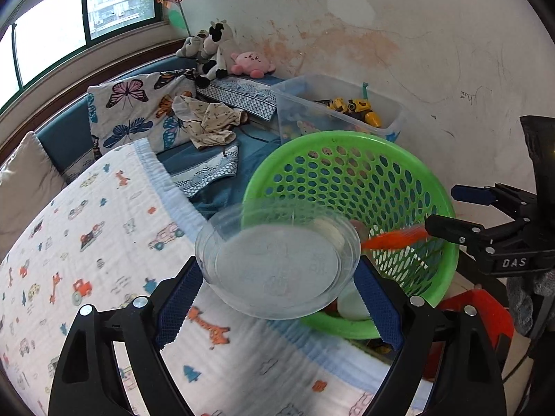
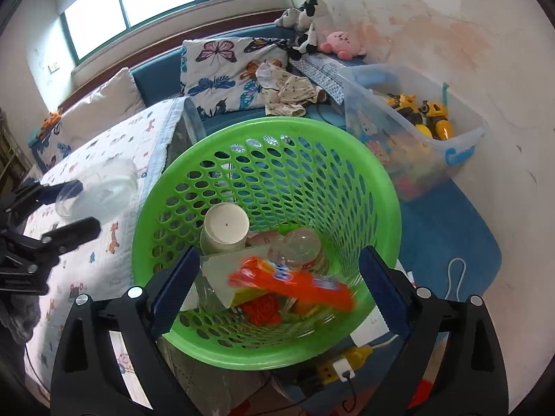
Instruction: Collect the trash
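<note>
My left gripper is shut on a clear plastic lid and holds it above the bed, next to the green mesh basket. It also shows in the right wrist view with the lid. My right gripper is open over the basket. A blurred orange wrapper hangs in the air between its fingers, apart from both. The wrapper shows below the right gripper in the left wrist view. The basket holds a white cup, a clear cup and other trash.
A patterned blanket covers the bed on the left. A clear toy bin stands behind the basket by the wall. Plush toys and crumpled clothing lie at the back. A power strip and cables lie on the floor below the basket.
</note>
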{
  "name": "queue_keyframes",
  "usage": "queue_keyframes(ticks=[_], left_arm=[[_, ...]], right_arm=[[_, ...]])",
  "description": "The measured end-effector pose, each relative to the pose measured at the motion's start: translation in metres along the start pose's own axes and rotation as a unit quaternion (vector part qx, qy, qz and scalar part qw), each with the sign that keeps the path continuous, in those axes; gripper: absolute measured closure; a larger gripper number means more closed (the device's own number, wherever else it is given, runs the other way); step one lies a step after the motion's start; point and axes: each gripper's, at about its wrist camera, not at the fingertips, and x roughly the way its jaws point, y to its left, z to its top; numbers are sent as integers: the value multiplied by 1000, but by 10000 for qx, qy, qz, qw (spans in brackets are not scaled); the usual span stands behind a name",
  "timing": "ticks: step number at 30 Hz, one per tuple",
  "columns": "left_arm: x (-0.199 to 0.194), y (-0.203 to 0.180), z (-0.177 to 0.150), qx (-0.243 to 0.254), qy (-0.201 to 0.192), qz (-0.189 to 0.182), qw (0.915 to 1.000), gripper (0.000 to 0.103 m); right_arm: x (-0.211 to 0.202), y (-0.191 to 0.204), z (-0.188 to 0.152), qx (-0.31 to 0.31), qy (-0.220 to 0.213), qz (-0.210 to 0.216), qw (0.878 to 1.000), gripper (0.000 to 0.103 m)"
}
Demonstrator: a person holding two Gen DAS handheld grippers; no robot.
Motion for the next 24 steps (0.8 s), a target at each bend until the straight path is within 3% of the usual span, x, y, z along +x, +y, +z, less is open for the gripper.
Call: queue_keyframes(ticks=[14,24], left_arm=[[13,-15,5,52,43,-117,9999,18],[-8,-10,-6,10,-97,-75,9999,13]], right_arm=[[-22,1,-4,80,-392,169,9991,5],[-34,9,-14,165,-488,272,9983,4]])
